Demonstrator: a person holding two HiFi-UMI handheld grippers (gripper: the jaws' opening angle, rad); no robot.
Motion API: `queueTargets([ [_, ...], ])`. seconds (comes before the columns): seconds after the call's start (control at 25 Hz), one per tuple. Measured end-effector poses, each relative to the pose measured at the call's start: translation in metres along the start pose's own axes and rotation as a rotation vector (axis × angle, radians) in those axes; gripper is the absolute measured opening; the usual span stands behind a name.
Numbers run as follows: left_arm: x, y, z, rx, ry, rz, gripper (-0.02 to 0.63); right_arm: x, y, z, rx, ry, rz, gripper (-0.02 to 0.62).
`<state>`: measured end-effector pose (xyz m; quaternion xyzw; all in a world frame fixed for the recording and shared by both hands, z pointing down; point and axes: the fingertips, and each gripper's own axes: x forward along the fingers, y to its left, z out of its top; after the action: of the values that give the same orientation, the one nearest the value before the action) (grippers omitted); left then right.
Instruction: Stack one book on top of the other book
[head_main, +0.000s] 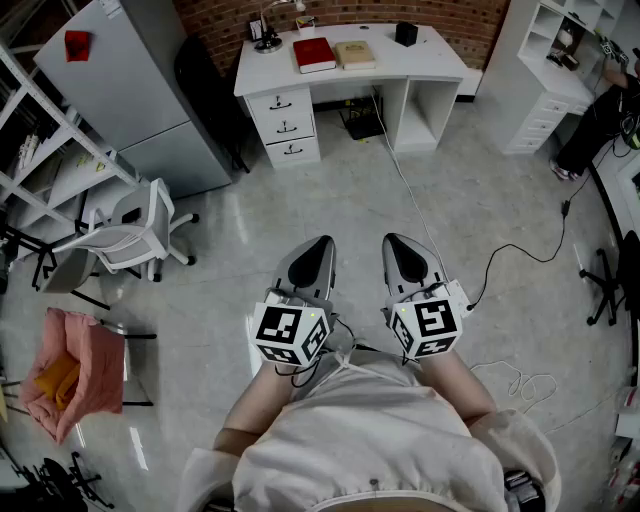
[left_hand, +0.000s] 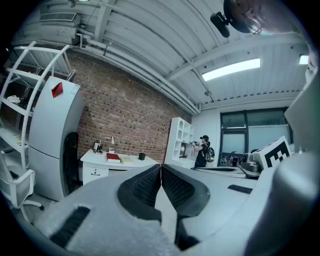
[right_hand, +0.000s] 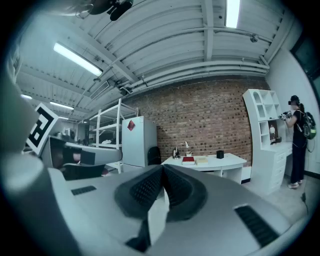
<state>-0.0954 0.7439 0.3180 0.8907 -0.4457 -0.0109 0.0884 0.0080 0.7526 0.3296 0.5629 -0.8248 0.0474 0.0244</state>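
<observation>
A red book (head_main: 314, 54) and a tan book (head_main: 354, 54) lie side by side on the white desk (head_main: 420, 66) at the far end of the room. The same red book (left_hand: 113, 158) (right_hand: 188, 160) and tan book (left_hand: 125, 159) (right_hand: 202, 160) show small in both gripper views. My left gripper (head_main: 318, 252) and right gripper (head_main: 402, 248) are held level in front of my body, far from the desk. Both are shut with nothing between the jaws.
A grey fridge (head_main: 130, 80) stands left of the desk, with a white swivel chair (head_main: 130, 232) in front of it and a pink bag (head_main: 70, 370) lower left. A lamp (head_main: 270, 25) and black cup (head_main: 405, 33) sit on the desk. A cable (head_main: 420, 210) runs across the floor. A person (right_hand: 298, 140) stands by the white shelves (head_main: 560, 60).
</observation>
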Motion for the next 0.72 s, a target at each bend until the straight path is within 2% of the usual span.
queueTargets([
  [0.32, 0.02, 0.0, -0.006, -0.011, 0.011, 0.009, 0.02, 0.007, -0.015, -0.003, -0.02, 0.015, 0.006, 0.026],
  [0.72, 0.032, -0.005, -0.025, -0.029, 0.08, 0.029, 0.02, 0.015, -0.035, -0.028, 0.092, 0.089, 0.002, 0.028],
])
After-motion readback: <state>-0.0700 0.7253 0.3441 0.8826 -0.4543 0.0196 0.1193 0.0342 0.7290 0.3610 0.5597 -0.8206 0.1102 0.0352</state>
